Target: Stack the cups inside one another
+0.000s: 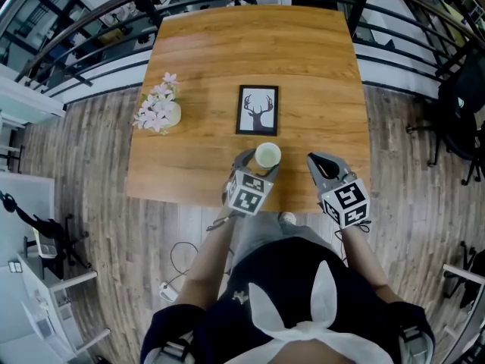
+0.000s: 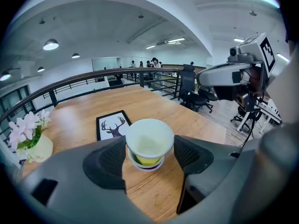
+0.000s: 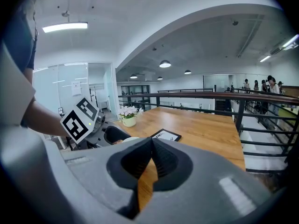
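A stack of nested cups stands on the wooden table (image 1: 212, 51) near its front edge. The top white cup (image 2: 149, 139) (image 1: 267, 155) sits in a yellow-green cup (image 2: 148, 160), and that one in a white cup with a dark rim. My left gripper (image 2: 149, 148) (image 1: 261, 161) has its pads against both sides of the top cup's rim. To the right of the stack my right gripper (image 3: 151, 141) (image 1: 314, 160) hovers over the table edge, shut with nothing in it. From the right gripper view only a sliver of the white cup (image 3: 125, 139) shows behind the jaw.
A framed deer picture (image 1: 258, 110) lies just beyond the cups. A vase of pink flowers (image 1: 159, 112) stands at the table's left. A railing (image 1: 91, 29) runs behind the table, with office chairs (image 2: 196, 94) beyond the right side.
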`<state>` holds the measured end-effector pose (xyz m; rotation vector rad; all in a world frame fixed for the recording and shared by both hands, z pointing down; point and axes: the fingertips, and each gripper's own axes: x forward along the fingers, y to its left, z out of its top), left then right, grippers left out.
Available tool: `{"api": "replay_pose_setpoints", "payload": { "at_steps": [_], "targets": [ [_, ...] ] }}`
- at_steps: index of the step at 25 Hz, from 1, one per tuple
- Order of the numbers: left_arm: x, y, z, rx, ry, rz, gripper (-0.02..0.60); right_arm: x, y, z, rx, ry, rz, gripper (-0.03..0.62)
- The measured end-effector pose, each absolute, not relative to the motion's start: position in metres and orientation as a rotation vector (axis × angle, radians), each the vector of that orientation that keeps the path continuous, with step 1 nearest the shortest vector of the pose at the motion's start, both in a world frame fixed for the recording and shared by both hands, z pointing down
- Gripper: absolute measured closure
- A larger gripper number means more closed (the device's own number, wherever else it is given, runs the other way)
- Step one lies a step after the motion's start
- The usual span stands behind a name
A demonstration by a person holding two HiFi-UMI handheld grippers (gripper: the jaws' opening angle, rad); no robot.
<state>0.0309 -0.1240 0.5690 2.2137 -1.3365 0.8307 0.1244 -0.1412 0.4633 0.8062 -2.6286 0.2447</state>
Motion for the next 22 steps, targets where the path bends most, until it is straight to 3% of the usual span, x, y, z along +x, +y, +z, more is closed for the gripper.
{"api": "replay_pose_setpoints", "payload": {
  "at_steps": [12, 18, 22],
  "targets": [
    [0.027, -0.120, 0.553, 2.210, -1.411, 0.759, 0.259, 0.125, -0.135, 0.460, 0.788, -2.642, 0.243, 0.595],
    [0.023, -0.112, 0.521, 2.212, -1.522, 0.669, 0.372, 0.128, -0.126, 0.460, 0.778, -2.656, 0.238, 0.595],
    [0.017, -0.103, 0.500, 2.208, -1.602, 0.594, 0.480, 0.127, -0.117, 0.458, 0.765, -2.668, 0.236, 0.595]
  ]
}}
